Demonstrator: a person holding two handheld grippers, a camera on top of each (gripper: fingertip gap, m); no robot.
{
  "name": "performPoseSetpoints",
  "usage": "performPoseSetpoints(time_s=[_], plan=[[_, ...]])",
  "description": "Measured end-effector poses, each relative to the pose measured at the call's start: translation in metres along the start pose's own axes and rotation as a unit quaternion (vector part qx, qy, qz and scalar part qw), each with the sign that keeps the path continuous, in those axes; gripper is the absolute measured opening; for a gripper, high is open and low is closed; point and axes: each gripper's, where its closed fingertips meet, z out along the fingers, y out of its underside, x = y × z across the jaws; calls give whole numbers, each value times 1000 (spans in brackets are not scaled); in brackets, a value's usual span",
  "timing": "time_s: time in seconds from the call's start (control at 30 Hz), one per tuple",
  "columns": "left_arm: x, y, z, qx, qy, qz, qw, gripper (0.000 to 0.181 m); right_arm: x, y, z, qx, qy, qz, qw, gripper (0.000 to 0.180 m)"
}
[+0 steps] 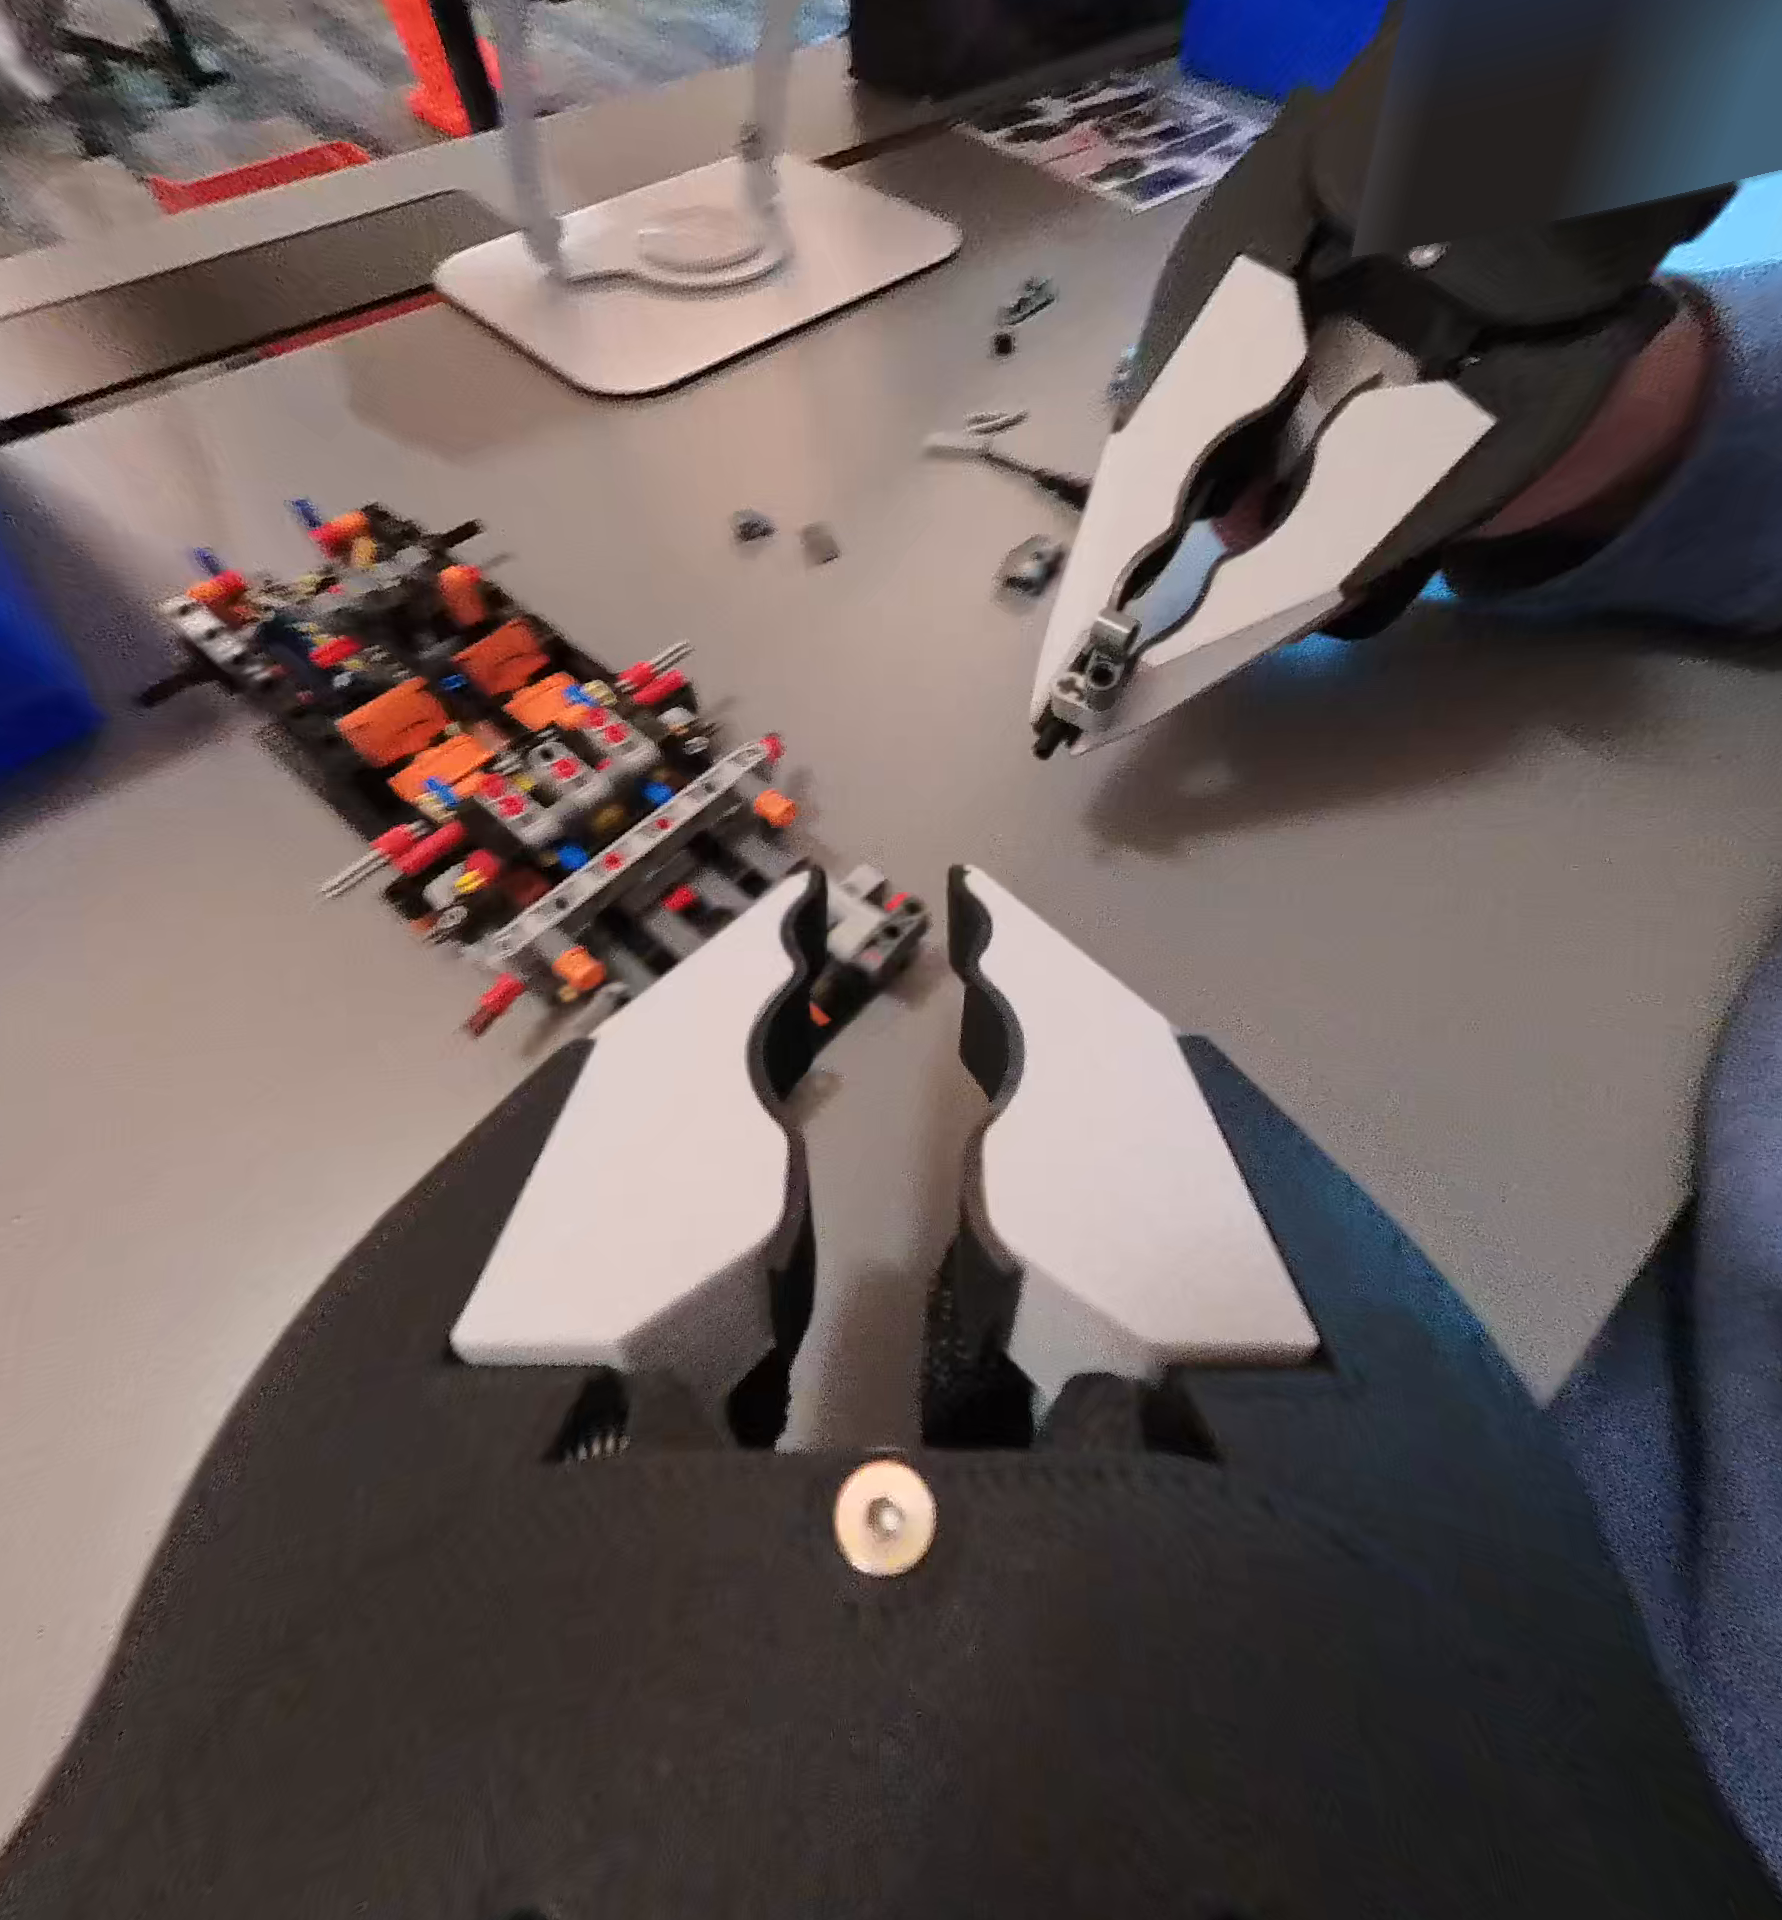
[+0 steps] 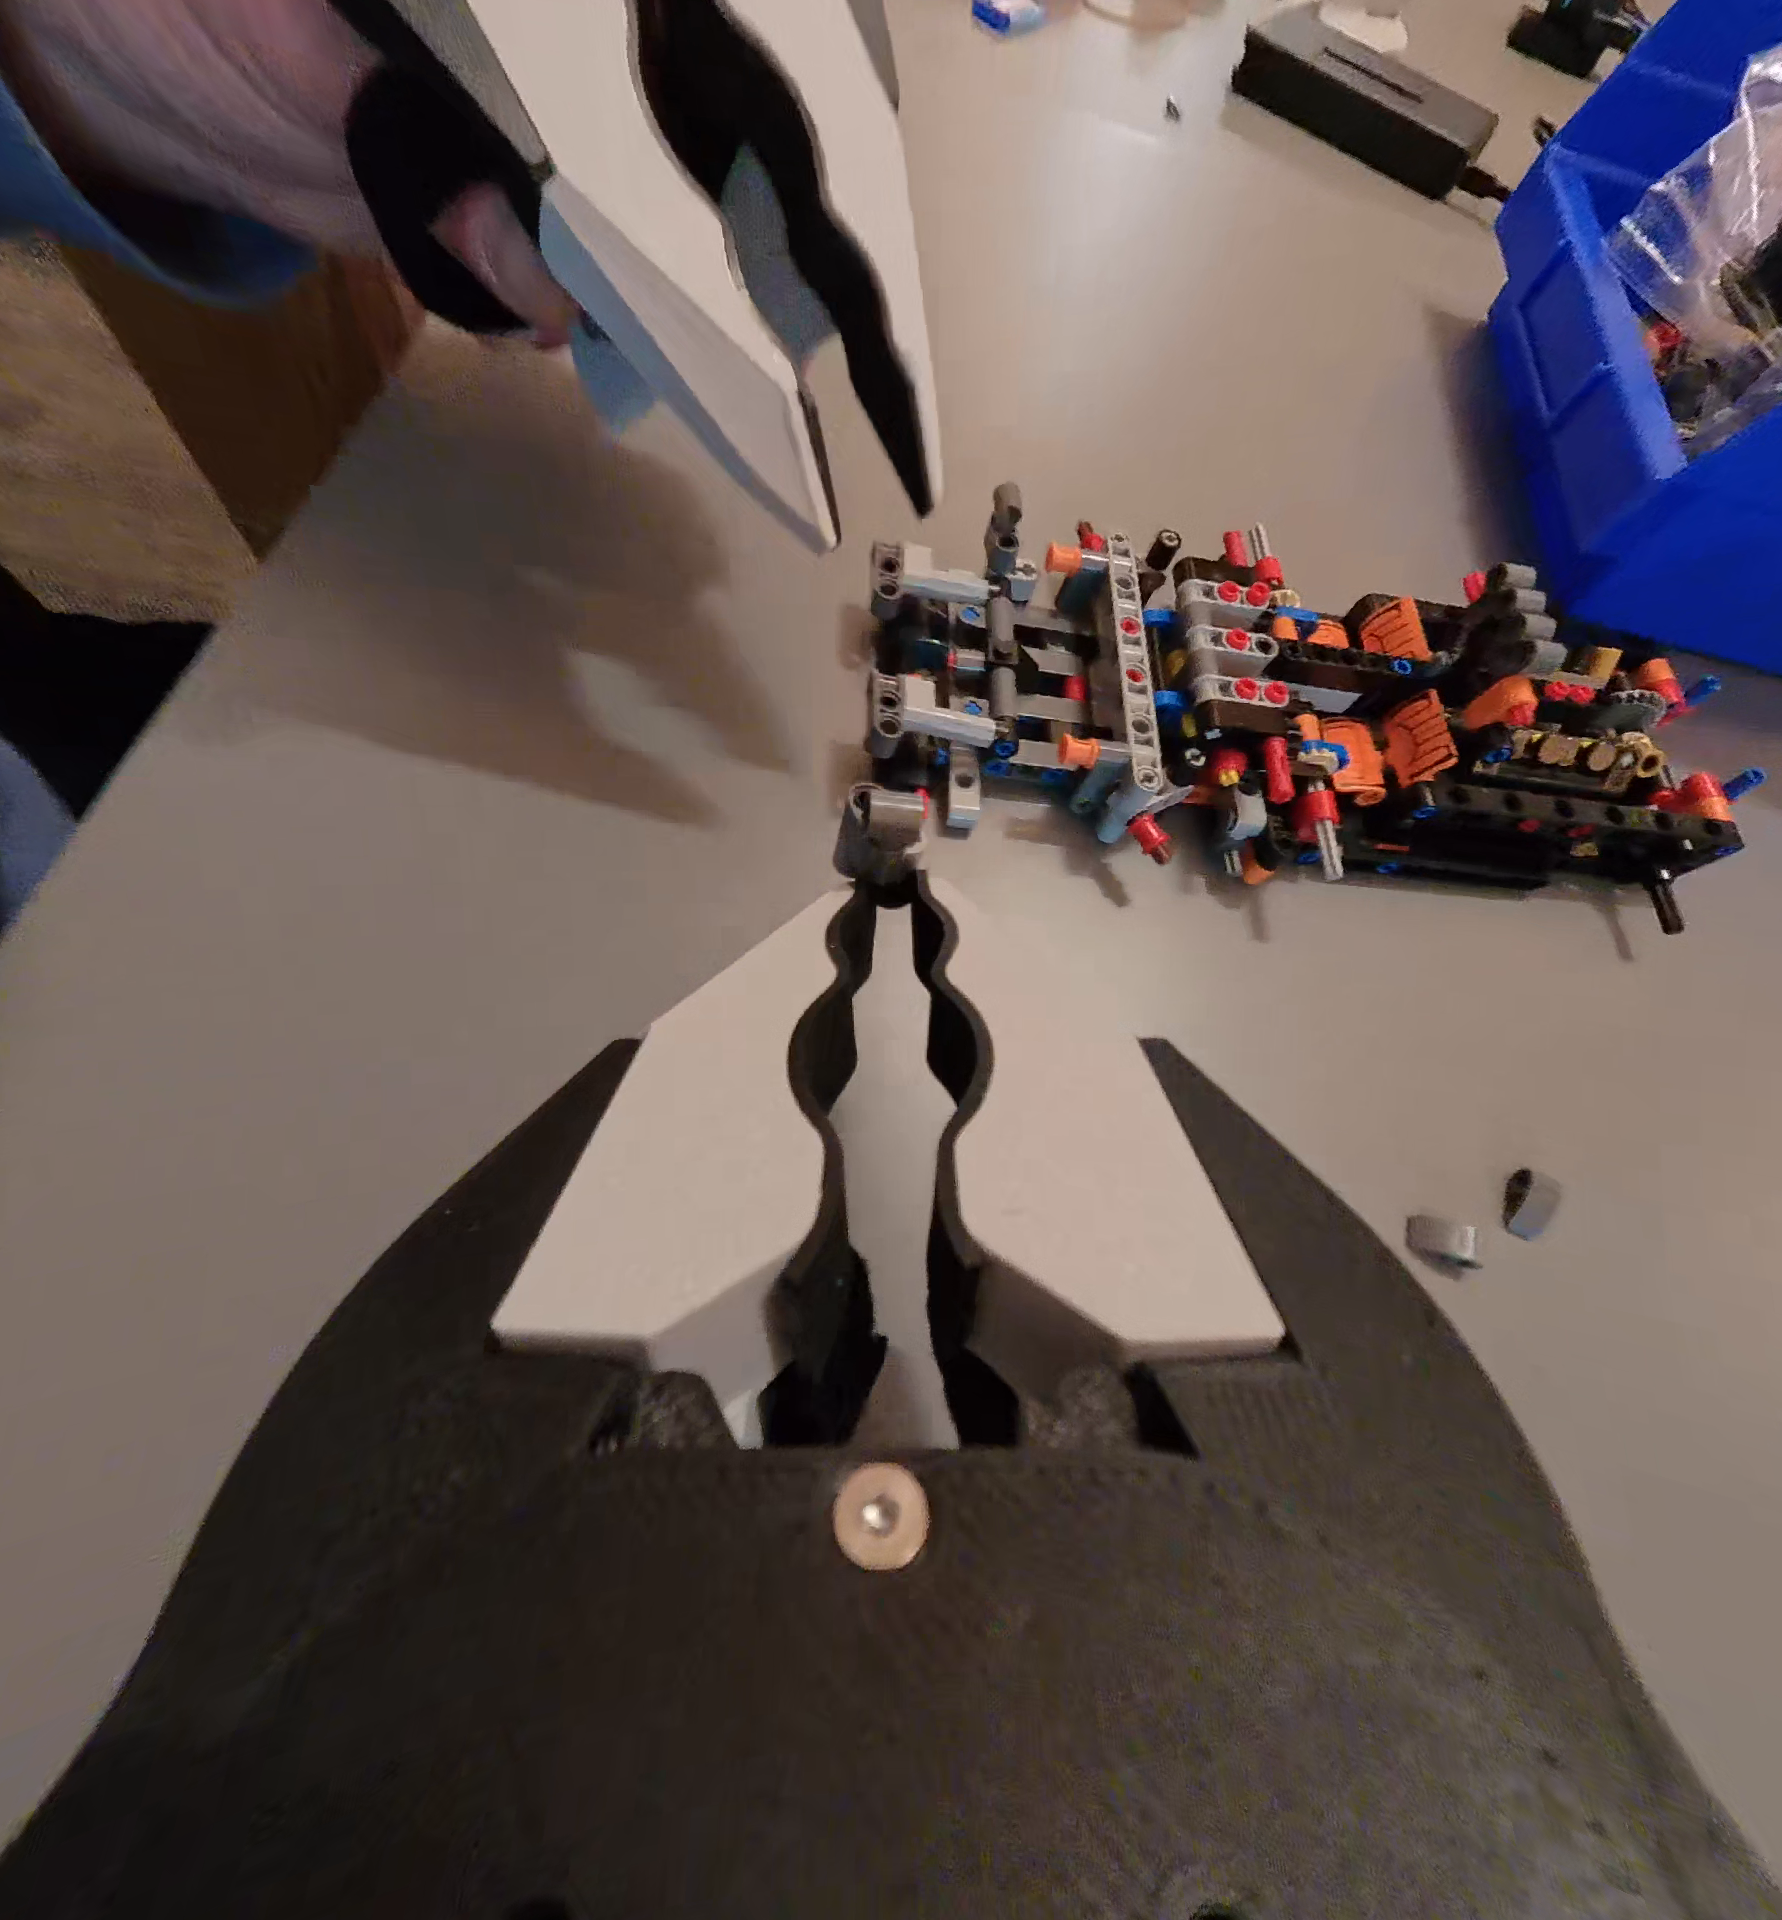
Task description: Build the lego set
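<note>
A long lego assembly [image 1: 492, 727] of black, grey, orange and red parts lies flat on the grey table; it also shows in the right wrist view [image 2: 1282, 717]. My left gripper [image 1: 887, 883] is open and empty, its tips just at the assembly's near end. My right gripper [image 2: 885, 888] is shut on a small grey connector piece [image 2: 879, 826] with a black pin, held just beside the assembly's near corner. In the left wrist view the right gripper [image 1: 1063, 727] hangs above the table with the grey piece [image 1: 1100, 665] at its tips.
Small loose grey parts lie on the table [image 1: 793, 535] and near my right gripper [image 2: 1479, 1221]. A blue bin [image 2: 1687, 343] with bagged parts stands behind the assembly. A monitor stand base [image 1: 700, 270] and a printed booklet [image 1: 1115, 135] sit at the back. The grippers' ends are close to 7 cm from one another.
</note>
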Motion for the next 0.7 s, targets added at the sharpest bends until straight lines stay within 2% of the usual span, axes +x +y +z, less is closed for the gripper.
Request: performPoseSetpoints(time_s=[0.13,0.27,0.43,0.7], plan=[[-31,18,-8,-29,-38,3,999,28,12,5,19,-17,7,4,1000,4],[-50,31,-10,-43,-35,-18,998,35,22,12,34,-38,14,3,999,4],[-52,48,0,-84,17,-31,996,41,32,16,49,-59,38,-23,997,5],[-48,50,5,-90,95,-68,989,43,36,13,60,-63,44,-55,996,5]])
